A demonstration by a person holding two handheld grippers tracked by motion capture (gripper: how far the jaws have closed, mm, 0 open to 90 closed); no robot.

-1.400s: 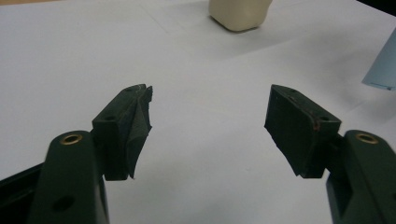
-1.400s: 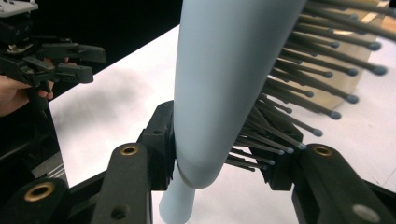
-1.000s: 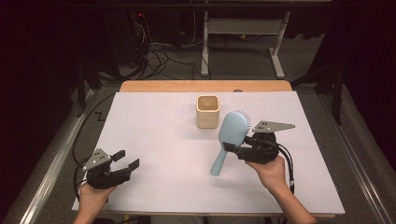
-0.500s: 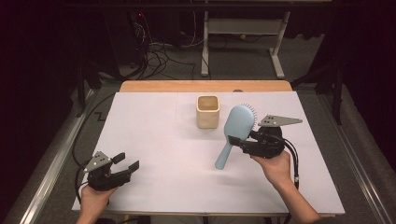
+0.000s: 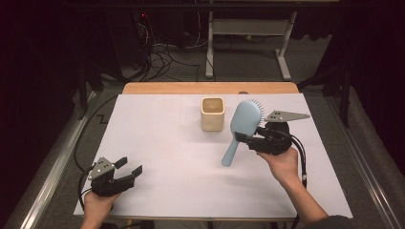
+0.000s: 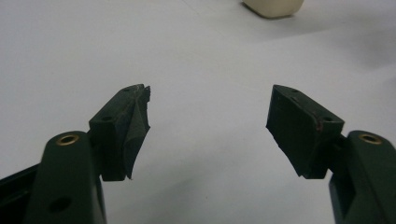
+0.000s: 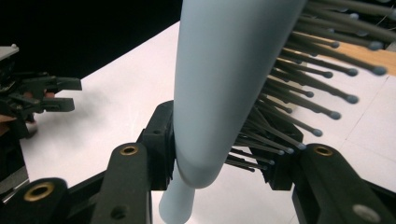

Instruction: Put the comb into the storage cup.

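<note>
The right gripper (image 5: 244, 139) is clamped on a pale blue plastic paddle hairbrush (image 5: 242, 130), low on the head where it narrows to the handle; one jaw bears on the smooth back, the other presses into the grey ball-tipped bristles (image 7: 299, 100). Since a second ago the brush has been carried a little toward the far side of the bench and turned more upright: its head now stands just right of the cream square open-topped cup (image 5: 212, 113), close to it but not touching, handle slanting down toward the near left, clear of the sheet. My reading is that the brush is being lined up for the cup, handle first, and has yet to come over the opening.

The left gripper (image 5: 128, 168) sits at the near left corner where it was, jaws wide apart with nothing between them, bare white sheet ahead in the left gripper view and the foot of the cup (image 6: 273, 7) at the top.

Edges and room: the white sheet covering the bench (image 5: 157, 138) is open across the middle and left, so there is free space to swing the handle round. The cup stands near the far edge, where a strip of bare wood (image 5: 162, 88) shows beyond the sheet; a knock from the brush head could push it that way. The right-hand edge lies a short way beyond the right hand (image 5: 282, 164), cable trailing beside it.
</note>
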